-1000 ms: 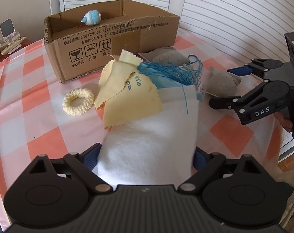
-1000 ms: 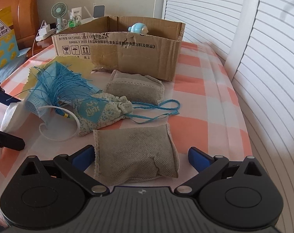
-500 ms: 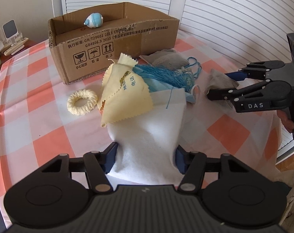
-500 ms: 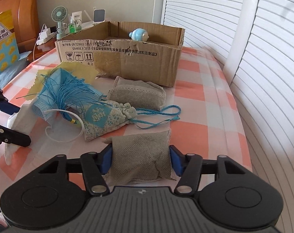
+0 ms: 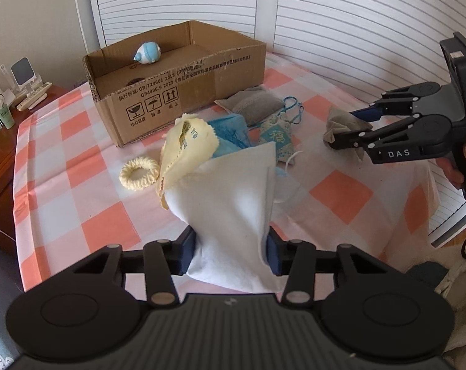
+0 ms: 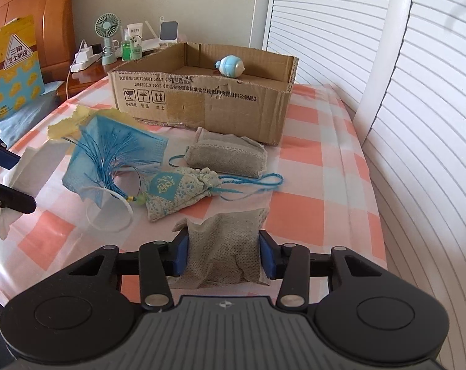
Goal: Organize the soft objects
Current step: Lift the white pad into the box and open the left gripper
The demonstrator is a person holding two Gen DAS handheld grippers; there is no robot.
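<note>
between the closing left tool pads: white cloth

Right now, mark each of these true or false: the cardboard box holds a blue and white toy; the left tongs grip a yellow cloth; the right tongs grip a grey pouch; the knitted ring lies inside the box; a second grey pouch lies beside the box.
1. The cardboard box holds a blue and white toy. True.
2. The left tongs grip a yellow cloth. False: they are closing on the white cloth; the yellow cloth only drapes over it.
3. The right tongs grip a grey pouch. True, still closing.
4. The knitted ring lies inside the box. False: it lies on the checked tablecloth.
5. A second grey pouch lies beside the box. True.
</note>
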